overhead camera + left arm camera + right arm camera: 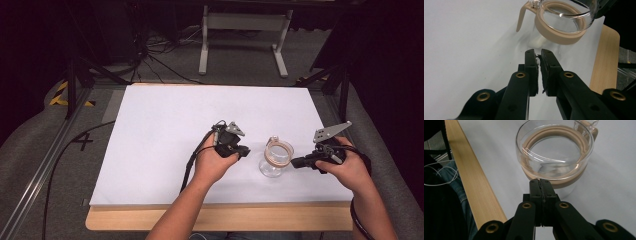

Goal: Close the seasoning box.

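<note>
A clear glass pot (276, 157) with a tan collar and a tan handle stands upright on the white tabletop (165, 130), near its front right. My left gripper (244, 151) is just left of the pot, tips pointing at it. In the left gripper view its jaws (538, 53) stand almost together, a thin slit between the ragged pads; a pale speck at the tips is unclear. The pot (560, 27) is a little beyond them. My right gripper (296, 162) is shut at the pot's right side. Its tips (540, 181) are close to or at the tan band of the pot (554, 152).
The white top lies on a wooden board whose front edge (220, 217) shows near the person. Beyond the table are a white frame stand (245, 30), floor cables (150, 55) and black stand legs (75, 85). Bare white surface spreads left and back.
</note>
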### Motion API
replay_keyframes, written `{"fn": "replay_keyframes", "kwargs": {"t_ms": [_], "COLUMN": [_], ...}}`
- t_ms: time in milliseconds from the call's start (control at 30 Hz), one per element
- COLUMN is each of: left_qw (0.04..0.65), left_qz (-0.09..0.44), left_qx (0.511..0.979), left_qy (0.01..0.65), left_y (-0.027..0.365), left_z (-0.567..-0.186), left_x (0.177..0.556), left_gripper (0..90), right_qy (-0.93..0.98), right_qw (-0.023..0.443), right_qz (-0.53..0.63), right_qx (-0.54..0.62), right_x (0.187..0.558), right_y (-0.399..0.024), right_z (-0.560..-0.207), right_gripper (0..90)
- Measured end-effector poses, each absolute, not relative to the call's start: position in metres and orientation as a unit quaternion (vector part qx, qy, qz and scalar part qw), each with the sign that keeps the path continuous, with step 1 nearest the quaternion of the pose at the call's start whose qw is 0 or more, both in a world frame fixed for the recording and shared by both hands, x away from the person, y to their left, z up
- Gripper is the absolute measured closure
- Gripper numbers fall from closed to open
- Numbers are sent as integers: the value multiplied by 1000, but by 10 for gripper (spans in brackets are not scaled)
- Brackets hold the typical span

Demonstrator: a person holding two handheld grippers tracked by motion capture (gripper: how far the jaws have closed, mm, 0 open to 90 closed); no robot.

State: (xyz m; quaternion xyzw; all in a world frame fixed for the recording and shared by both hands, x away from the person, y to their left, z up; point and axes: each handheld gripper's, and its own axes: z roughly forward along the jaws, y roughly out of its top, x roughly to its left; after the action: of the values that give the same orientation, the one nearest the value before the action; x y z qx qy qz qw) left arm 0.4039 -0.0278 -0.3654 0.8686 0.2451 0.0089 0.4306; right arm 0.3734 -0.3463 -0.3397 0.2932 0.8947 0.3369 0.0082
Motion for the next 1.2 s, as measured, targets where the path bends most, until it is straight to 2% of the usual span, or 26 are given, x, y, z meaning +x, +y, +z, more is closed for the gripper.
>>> {"fn": "replay_keyframes", "kwargs": {"t_ms": [133, 533, 767, 1200], "left_qw": [428, 433, 426, 418], "left_qz": [8, 29, 47, 58], "left_qx": [869, 861, 861, 855], "left_qy": [247, 265, 275, 301], "left_y": [-27, -16, -5, 17], "left_z": [-367, -364, -364, -373], "left_x": [404, 406, 405, 405], "left_gripper": [839, 807, 778, 756], "right_qy": [895, 871, 846, 829], "right_qw": [7, 42, 89, 158], "right_qz": [338, 385, 417, 390], "right_qx": [292, 302, 320, 369], "right_x": [373, 372, 375, 394], "right_y": [-346, -359, -377, -415], "right_z": [-340, -329, -323, -343], "right_gripper": [900, 895, 721, 549]}}
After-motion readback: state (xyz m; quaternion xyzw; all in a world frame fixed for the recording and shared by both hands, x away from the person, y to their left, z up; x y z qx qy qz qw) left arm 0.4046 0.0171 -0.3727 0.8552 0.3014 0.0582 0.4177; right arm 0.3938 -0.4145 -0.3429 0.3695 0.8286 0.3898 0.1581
